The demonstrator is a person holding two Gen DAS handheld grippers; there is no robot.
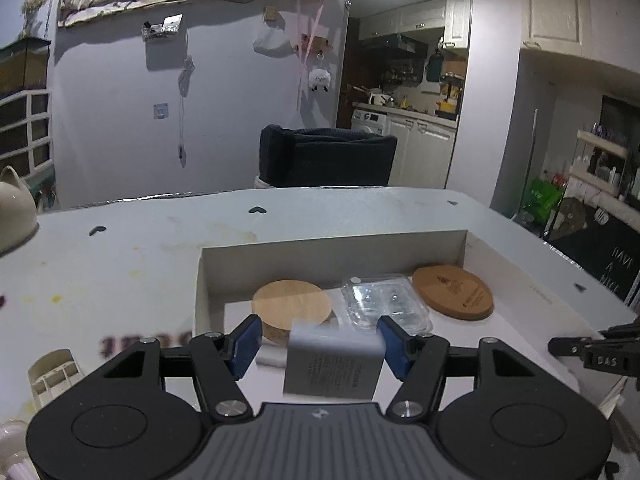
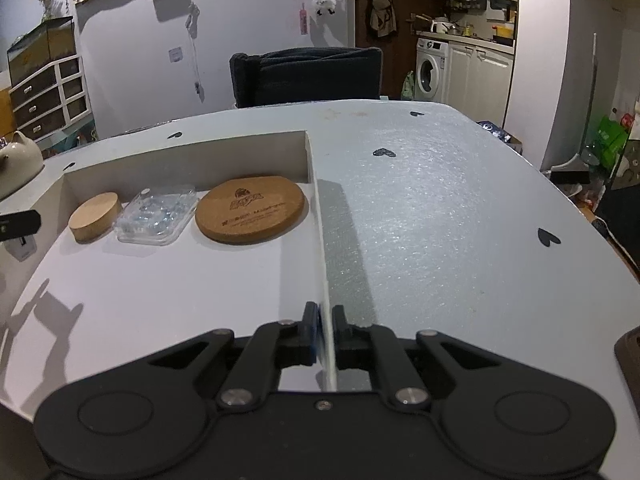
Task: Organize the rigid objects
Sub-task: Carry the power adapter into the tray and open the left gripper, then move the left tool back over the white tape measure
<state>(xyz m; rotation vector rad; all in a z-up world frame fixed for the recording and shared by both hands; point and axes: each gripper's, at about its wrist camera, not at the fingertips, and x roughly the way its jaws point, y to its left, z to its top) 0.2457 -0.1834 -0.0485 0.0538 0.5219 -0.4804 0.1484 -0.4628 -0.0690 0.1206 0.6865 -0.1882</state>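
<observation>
In the shallow white box (image 2: 168, 292) on the tabletop (image 2: 440, 208), three items sit in a row along the far wall: a thick wooden disc (image 2: 95, 217), a clear plastic blister pack (image 2: 157, 216), and a cork coaster (image 2: 250, 209) with a burnt-in logo and two lines of print, too small to read. None of them touch.

My left tool (image 1: 318, 342) is over the box's near-left part, pointing slightly down, with a small white block (image 1: 334, 360) between its blue pads (image 1: 244, 348). The block's face carries fine grey print, too blurred to read. The right pad is at the block's edge, the left pad stands clear of it, so the jaws are released, not clamping.

My right tool (image 2: 326, 332) is clenched on the box's right wall (image 2: 320, 240), near the front corner, one finger inside, one outside.

Dark red lettering on the tabletop left of the box is smeared, unreadable. "HAVE A NICE" shows on a dark panel (image 1: 618, 268) at far right.

Open room: the near half of the box floor is bare; the tabletop right of the box is free up to its edge. A cream ceramic pot (image 1: 14, 210) sits at far left, a white divided holder (image 1: 54, 374) at near left.
</observation>
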